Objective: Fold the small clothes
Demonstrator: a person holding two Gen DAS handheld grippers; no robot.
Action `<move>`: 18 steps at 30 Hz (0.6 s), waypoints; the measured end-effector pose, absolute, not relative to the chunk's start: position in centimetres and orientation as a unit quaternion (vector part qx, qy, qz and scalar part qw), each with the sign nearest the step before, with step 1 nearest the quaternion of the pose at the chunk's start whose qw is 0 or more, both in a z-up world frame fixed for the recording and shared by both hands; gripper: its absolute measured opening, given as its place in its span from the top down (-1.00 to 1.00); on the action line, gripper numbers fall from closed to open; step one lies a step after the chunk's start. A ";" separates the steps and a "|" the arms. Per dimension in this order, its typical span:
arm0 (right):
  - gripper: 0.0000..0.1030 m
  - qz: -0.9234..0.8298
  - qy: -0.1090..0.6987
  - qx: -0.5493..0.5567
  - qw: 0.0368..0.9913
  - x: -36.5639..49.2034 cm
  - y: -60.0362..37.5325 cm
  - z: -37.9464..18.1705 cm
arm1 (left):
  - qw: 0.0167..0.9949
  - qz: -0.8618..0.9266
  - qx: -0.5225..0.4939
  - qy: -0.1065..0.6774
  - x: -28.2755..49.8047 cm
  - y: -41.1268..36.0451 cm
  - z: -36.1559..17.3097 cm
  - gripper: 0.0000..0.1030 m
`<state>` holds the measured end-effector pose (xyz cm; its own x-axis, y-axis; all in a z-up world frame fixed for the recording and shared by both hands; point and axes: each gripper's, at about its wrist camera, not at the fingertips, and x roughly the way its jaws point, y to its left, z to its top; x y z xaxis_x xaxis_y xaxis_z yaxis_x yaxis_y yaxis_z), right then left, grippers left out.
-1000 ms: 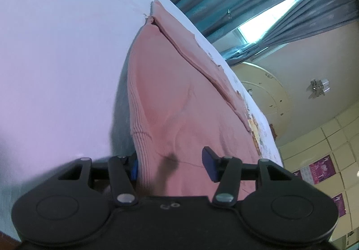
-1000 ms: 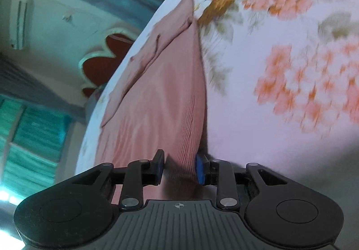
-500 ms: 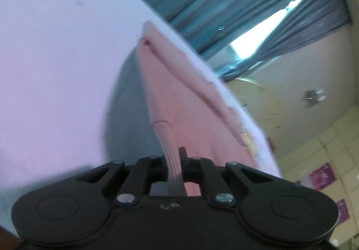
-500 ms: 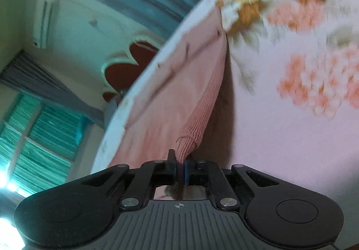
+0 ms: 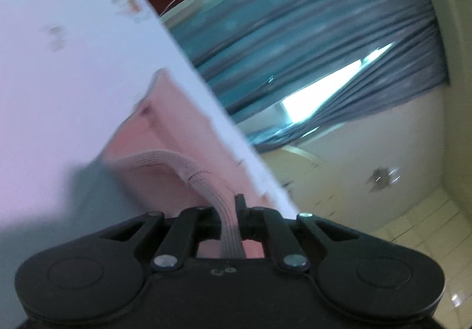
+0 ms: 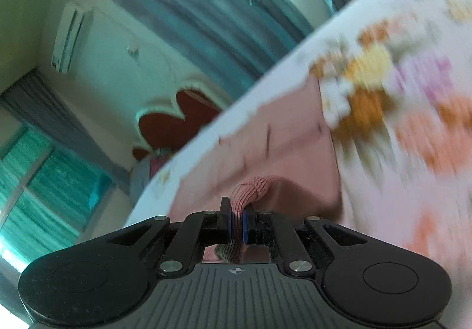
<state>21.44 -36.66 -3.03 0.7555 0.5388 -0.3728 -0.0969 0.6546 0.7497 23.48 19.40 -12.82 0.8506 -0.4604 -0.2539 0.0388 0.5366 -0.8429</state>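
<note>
A small pink knit garment [image 5: 165, 134] lies on a floral bed sheet [image 5: 59, 63]. My left gripper [image 5: 231, 211] is shut on its ribbed hem [image 5: 188, 169], which rises off the sheet in a curved strip. In the right wrist view the same pink garment [image 6: 289, 152] stretches away over the sheet [image 6: 413, 152]. My right gripper [image 6: 236, 221] is shut on another bunch of the ribbed hem [image 6: 250, 187], pinched between the blue pads. Both views are blurred. The near part of the garment is hidden behind the gripper bodies.
Blue-grey curtains [image 5: 309, 48] and a bright window gap [image 5: 330, 90] stand beyond the bed's far edge. A red and cream headboard [image 6: 177, 122] and a wall air conditioner [image 6: 70, 37] show in the right wrist view. Floral sheet extends on both sides of the garment.
Both grippers closed on the ribbed hem, which had lain loose between open jaws, then rose and tilted up, lifting the hem off the sheet. More of the room now shows.
</note>
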 end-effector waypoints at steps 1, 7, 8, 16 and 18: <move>0.89 0.176 0.294 0.367 0.865 23.2 -36.4 -2.2 | 0.842 -0.151 -0.466 0.225 25.4 19.1 -12.4 0.90; 0.89 0.125 0.295 0.370 0.872 34.4 -34.8 -0.7 | 0.827 -0.144 -0.494 0.225 37.2 18.3 -11.8 0.90; 0.89 0.116 0.301 0.372 0.870 36.5 -34.7 -1.2 | 0.826 -0.139 -0.494 0.231 39.1 18.3 -12.1 0.90; 0.89 0.072 0.377 0.401 0.832 49.2 -34.9 -8.5 | 0.806 -0.107 -0.493 0.309 49.9 18.7 -16.9 0.90; 0.89 0.069 0.394 0.397 0.826 51.0 -34.8 -10.2 | 0.804 -0.106 -0.488 0.321 51.5 18.6 -18.2 0.87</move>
